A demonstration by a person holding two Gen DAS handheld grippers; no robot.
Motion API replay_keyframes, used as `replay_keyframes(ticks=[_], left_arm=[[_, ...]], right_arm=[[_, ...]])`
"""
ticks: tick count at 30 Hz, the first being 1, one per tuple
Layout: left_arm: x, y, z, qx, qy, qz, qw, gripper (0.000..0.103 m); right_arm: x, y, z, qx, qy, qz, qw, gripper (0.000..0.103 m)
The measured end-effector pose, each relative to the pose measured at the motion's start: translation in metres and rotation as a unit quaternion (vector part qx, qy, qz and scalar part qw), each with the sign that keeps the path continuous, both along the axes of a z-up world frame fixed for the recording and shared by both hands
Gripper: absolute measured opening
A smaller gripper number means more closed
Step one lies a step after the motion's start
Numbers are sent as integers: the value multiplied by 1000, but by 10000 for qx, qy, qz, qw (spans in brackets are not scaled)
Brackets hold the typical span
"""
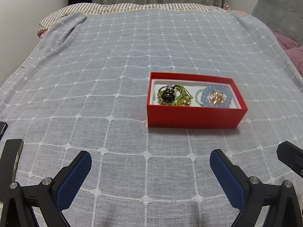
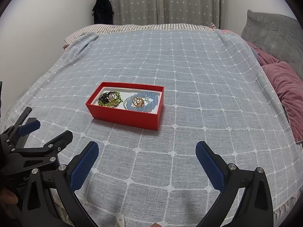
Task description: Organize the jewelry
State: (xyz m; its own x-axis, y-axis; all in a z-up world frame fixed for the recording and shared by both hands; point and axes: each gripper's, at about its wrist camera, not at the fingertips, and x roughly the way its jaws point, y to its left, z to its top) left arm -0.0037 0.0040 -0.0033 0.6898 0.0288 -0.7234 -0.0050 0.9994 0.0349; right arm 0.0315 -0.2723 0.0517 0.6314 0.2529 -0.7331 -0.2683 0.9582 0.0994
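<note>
The jumbled green beaded strands (image 1: 170, 96) overlap a black pendant (image 1: 167, 94), too tangled to count the pieces. Dark print on the open red cardboard box (image 1: 195, 117) front wall is too small to read. The frame edge cuts off the mauve pillows (image 2: 287, 92).

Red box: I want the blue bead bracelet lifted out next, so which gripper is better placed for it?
Probably the right gripper: the blue bracelet sits in the box's right half, nearer that side. Both grippers are open and empty.
</note>
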Motion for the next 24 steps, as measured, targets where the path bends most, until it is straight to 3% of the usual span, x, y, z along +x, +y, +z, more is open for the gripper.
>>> replay_keyframes(ticks=[24], left_arm=[[-2,-6,2,0,-70,-122,9999,102]], right_arm=[[-4,0,7,8,-137,-17,9999,103]])
